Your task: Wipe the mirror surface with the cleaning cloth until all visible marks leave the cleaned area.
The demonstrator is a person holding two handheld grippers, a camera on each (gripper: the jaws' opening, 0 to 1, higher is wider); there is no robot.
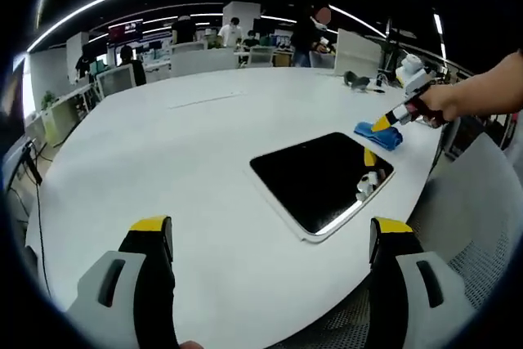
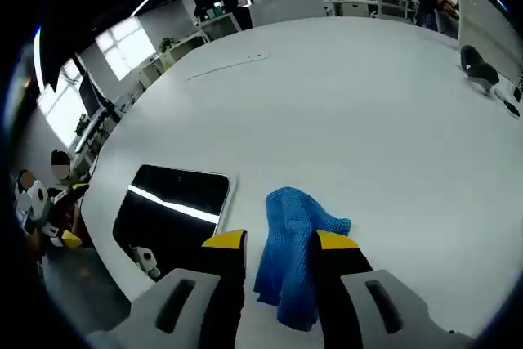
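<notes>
**Cloth being gripped beside the mirror, wiping yet to start**

An open-plan office is stretching away behind a broad white table [image 1: 163, 145], with people sitting and standing at desks far back. The mirror [image 1: 320, 179] is lying flat near the table's near edge, its dark face reflecting a ceiling light and the yellow-tipped gripper above it. It is sitting close enough to the edge that a hard sideways stroke could, I judge, be nudging it toward the drop.

The blue cleaning cloth [image 2: 294, 243] is lying bunched on the table just beside the mirror's far corner, not on the glass. The right gripper [image 2: 276, 244] is closing on it, jaws standing on either side of the folds and pinching them; in the left gripper view the same tool [image 1: 384, 123] is showing, held in a person's hand [image 1: 441, 104] reaching in from the right. That hold seems meant for carrying the cloth over onto the glass.

The left gripper [image 1: 270, 230] is hovering short of the mirror with jaws wide apart and nothing between them, probably waiting to steady the frame.

Plenty of bare table is lying open beyond the mirror; a small dark object [image 2: 478, 67] is sitting well apart.
</notes>
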